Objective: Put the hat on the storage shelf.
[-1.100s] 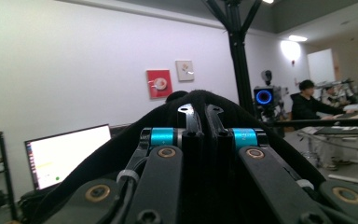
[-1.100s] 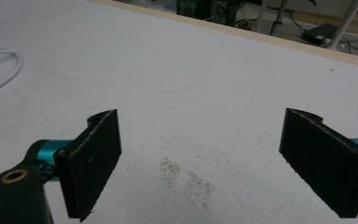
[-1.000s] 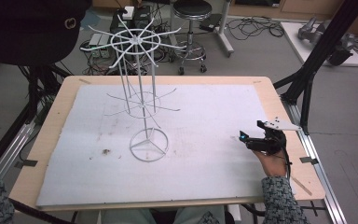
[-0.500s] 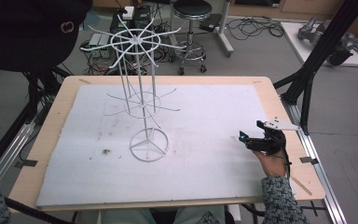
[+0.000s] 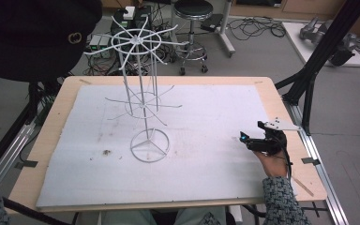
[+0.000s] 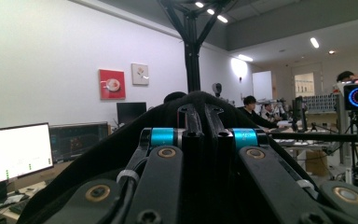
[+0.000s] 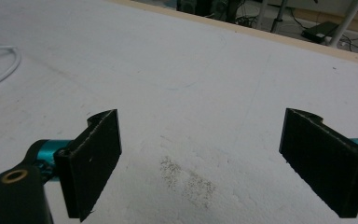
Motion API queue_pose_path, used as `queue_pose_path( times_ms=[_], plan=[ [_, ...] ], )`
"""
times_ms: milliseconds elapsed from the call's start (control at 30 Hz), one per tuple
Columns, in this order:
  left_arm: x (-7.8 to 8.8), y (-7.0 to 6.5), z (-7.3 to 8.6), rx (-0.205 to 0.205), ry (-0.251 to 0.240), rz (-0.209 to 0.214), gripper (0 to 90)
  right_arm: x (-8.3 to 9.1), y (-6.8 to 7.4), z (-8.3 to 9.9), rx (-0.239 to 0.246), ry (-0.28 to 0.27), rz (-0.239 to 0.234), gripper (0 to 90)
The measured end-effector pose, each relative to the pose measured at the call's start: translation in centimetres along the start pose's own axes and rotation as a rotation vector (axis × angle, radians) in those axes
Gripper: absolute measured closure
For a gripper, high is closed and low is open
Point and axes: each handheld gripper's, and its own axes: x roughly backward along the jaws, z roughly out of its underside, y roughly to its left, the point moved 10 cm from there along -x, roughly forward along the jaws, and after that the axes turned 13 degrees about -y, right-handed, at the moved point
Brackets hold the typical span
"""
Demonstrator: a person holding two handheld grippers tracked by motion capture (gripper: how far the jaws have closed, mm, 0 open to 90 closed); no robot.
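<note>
- Nothing has shifted over the last second: my right gripper [image 5: 252,140] rests in the same spot on the white mat [image 5: 206,178], near the counter's [image 5: 65,93] right edge, and the wire rack [image 5: 143,101] has not stirred.
- My right fingers [image 7: 95,154] stand wide apart, with bare mat and a faint grey smudge [image 7: 186,179] between them; they grip nothing.
- The wire rack stands upright on its ring base [image 5: 149,145], left of the mat's middle and well apart from my right gripper. In the right gripper view a curve of white wire [image 7: 2,70] shows at the far left (the base ring, I think).
- My left gripper [image 6: 204,140] points up and away toward the room, with monitors and a wall beyond. Its fingers sit pressed together with nothing between them.
- With all this stillness, I judge the work on the rack not yet begun: the reach leftward across the mat lies ahead.
</note>
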Motion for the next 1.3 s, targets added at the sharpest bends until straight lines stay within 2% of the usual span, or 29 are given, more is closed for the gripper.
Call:
queue_pose_path(
  times_ms=[167, 500, 767, 933, 1300],
  plan=[
    [0.2, -0.5, -0.6, 0.011, -0.018, 0.011, 86.3, 0.0, 0.0, 0.0, 0.003, 0.0, 0.001, 11.8],
    [0.3, -1.5, -0.5, 0.011, -0.024, 0.023, 86.3, -0.2, 0.2, 0.0, 0.008, 0.002, -0.001, 11.8],
    [0.6, -1.3, 1.1, 0.035, -0.008, 0.013, 86.3, -0.2, 0.2, 0.1, 0.009, 0.009, -0.002, 11.9],
    [0.7, -1.4, 2.0, 0.023, 0.016, 0.012, 86.2, -0.3, 0.2, 0.1, 0.013, 0.01, -0.003, 11.9],
    [1.6, -0.7, 3.7, 0.053, 0.01, -0.002, 86.1, -0.3, 0.3, 0.2, 0.013, 0.012, -0.003, 11.9]
  ],
)
